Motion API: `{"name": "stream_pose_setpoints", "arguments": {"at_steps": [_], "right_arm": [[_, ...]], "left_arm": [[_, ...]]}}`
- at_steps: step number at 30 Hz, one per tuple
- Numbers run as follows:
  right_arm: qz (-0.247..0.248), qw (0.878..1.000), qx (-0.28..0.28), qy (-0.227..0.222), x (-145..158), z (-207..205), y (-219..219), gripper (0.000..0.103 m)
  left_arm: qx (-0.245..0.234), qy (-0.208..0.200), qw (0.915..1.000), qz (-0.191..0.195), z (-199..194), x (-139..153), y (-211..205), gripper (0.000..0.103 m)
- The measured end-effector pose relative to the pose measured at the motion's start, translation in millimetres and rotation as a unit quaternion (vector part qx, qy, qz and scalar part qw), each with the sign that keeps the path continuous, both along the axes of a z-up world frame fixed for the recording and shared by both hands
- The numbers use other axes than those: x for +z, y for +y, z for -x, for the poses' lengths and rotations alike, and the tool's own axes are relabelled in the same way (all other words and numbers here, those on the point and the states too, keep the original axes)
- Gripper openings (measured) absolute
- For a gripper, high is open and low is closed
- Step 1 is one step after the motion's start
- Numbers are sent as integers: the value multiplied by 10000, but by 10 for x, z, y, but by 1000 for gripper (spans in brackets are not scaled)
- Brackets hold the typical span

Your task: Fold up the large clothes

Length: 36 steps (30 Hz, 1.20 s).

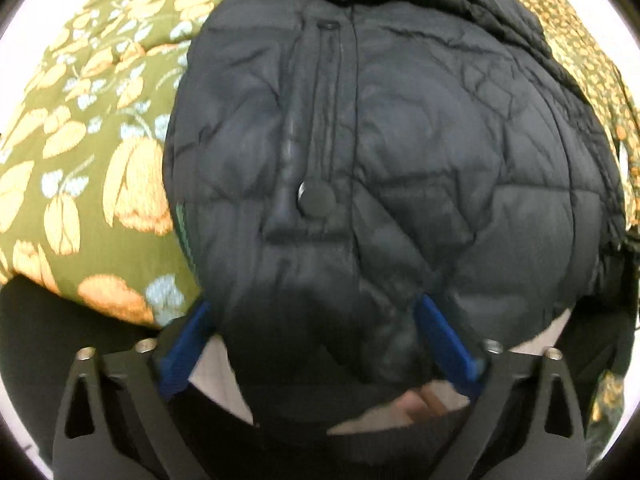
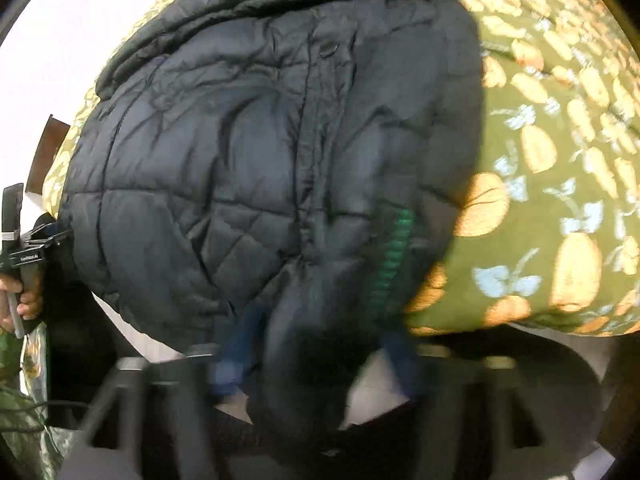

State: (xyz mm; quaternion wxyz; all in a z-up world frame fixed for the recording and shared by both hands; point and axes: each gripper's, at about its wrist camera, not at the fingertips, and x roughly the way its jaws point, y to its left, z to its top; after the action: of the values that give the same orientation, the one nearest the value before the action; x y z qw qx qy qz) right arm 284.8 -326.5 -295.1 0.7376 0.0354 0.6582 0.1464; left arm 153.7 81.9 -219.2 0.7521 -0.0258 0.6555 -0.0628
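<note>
Your left claw (image 1: 316,344) points steeply down with its blue fingers (image 1: 444,344) spread wide apart; the near hem of the black quilted jacket (image 1: 360,140) bulges between them, and the right-hand finger lies against the fabric, but you cannot tell that the pads press on it. Your right claw (image 2: 316,356) is blurred, its blue fingers (image 2: 236,352) drawn closer together, with a thick fold of the jacket's hem (image 2: 312,352) bunched between them; whether the pads bite on it cannot be told through the blur.

Taking the jacket as your landmark: it lies spread front-up on a bed cover (image 1: 80,160) of olive green with orange and pale blue flowers, its placket running away from you up the middle. A round dark snap (image 1: 318,200) sits on that placket toward the near end, another (image 2: 328,49) farther up. A strip of green stitching (image 2: 394,252) shows at the jacket's near edge on the side of your right claw. Past the jacket's far left edge in the right wrist view, a hand (image 2: 24,300) grips the handle of the other tool.
</note>
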Motion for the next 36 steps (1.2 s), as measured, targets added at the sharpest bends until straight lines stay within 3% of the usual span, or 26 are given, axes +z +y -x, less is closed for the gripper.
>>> {"name": "stream_pose_setpoints", "arguments": {"at_steps": [2,4,5,6,9,15,19,24,28,31,36], "right_arm": [[-215,9997,-135,14,121,35,-80,26],[-396,9990,-224,-34,262,43,-188,24],[-433,9987,-245,-58,316,42,-217,23],[-479,9985,-257,-104,378,47,-249,22],[-673,9970,-264,-261,599,84,-299,20],[-1048,9925,-229,-594,1037,222,-427,17],[-1211,9903,-190,-653,1191,354,-399,16],[-1572,9858,-339,-488,1253,509,-377,16],[-2115,9748,-583,-402,1474,760,-440,15],[-2564,9621,-727,-585,1755,798,-510,15],[-3136,9377,-1003,-1110,1913,236,-451,15]], "left_arm": [[-35,27,9999,-139,61,31,4,71],[-37,29,9994,-338,114,82,43,39],[-18,25,9996,-271,137,122,87,34],[42,11,9999,-118,158,173,144,22],[210,-37,9993,297,193,373,284,11],[421,-401,9945,875,297,833,545,9],[429,-530,9925,1016,347,904,678,9],[446,-393,9905,1243,545,1003,771,9],[485,-449,9860,1529,672,1270,722,8],[536,-816,9801,1728,625,1603,766,8],[488,-1518,9654,2062,-67,1901,722,9]]}}
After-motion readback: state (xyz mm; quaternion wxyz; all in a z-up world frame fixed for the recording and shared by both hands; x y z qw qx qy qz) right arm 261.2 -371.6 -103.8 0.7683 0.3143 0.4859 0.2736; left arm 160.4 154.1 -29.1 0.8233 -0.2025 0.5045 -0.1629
